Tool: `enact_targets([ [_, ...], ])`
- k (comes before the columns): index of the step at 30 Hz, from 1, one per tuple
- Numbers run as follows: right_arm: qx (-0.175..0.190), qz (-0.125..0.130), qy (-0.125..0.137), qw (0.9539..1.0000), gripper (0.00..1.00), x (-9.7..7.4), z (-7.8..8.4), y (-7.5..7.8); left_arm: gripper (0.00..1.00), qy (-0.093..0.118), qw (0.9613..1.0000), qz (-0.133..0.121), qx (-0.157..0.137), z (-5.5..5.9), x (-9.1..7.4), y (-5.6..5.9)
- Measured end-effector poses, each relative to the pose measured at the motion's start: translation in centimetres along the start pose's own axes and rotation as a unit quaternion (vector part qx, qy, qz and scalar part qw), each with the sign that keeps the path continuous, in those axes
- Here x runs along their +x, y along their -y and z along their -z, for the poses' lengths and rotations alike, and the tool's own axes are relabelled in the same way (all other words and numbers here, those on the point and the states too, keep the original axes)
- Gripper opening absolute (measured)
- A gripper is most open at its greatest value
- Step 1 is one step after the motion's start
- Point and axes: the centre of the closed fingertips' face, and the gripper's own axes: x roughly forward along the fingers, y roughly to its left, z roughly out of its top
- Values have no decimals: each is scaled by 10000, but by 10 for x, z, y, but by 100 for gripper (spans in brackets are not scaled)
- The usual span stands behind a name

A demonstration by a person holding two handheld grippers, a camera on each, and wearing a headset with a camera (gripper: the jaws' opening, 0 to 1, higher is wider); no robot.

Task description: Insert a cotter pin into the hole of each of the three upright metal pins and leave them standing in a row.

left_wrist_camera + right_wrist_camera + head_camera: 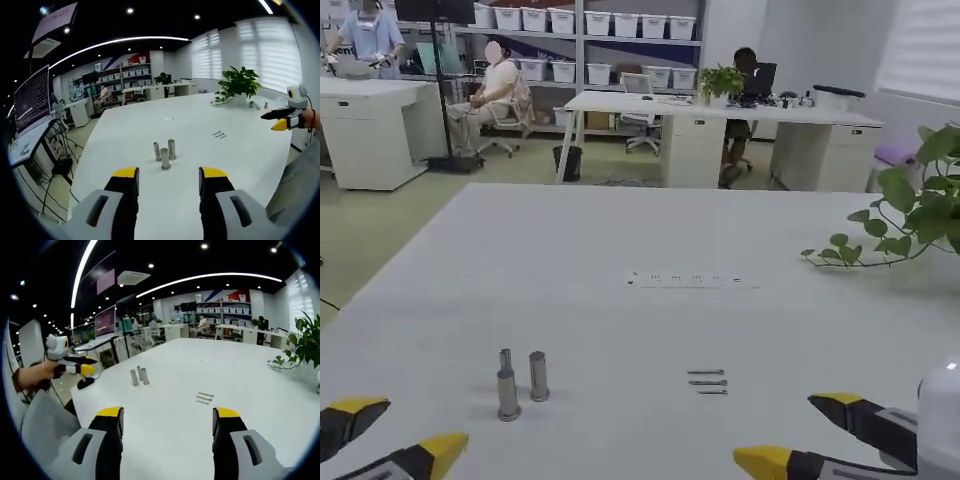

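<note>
Three metal pins [538,376] stand close together on the white table [650,330] in the head view. They are in a bunch, not yet in a neat row. Three cotter pins [706,381] lie flat to their right, side by side and well apart from them, so each one should be easy to pick up alone. My left gripper [400,428] and right gripper [798,432] hang low at the near edge. Both have their jaws wide apart and hold nothing.

In the left gripper view, the metal pins sit straight ahead between the spread jaws. I think this gripper is lined up to steady one. The holes are too small for me to see.

In the right gripper view, the cotter pins lie just ahead, a bit right of the middle. I think this gripper is set to fetch one. Its jaws gape too.
</note>
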Motion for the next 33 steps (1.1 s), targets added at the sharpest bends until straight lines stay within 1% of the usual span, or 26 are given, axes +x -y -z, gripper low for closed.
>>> enact_targets([
  [2, -5, -3, -8, 10000, 73, 0, 0, 2, 44, 40, 10000, 28, -29, -2, 7, -4],
  [7, 30, -17, -96, 9999, 72, 2, 5, 6, 40, -11, 9999, 66, 76, -3, 23, -13],
  [12, 76, -69, -148, 9998, 72, 4, 9, 7, 37, -61, 9997, 167, 159, -2, 41, -17],
  [15, 80, -96, -128, 9998, 72, 5, 8, 7, 36, -83, 9996, 165, 215, -3, 53, -22],
  [17, 92, -117, -119, 9998, 72, 7, 7, 7, 35, -77, 9995, 195, 230, -4, 59, -23],
  [22, 108, -133, -115, 9998, 72, 11, 5, 8, 33, -124, 9988, 263, 383, -5, 77, -26],
  [24, 109, -143, -148, 9997, 72, 12, 6, 9, 32, -146, 9986, 278, 434, -6, 83, -29],
  [27, 62, -159, -222, 9996, 72, 14, 7, 9, 32, -185, 9982, 233, 526, -6, 92, -35],
  [31, 20, -194, -295, 9994, 72, 17, 9, 10, 30, -223, 9980, 230, 554, -6, 104, -43],
  [33, 17, -198, -330, 9993, 72, 17, 10, 10, 29, -243, 9978, 254, 571, -5, 108, -44],
])
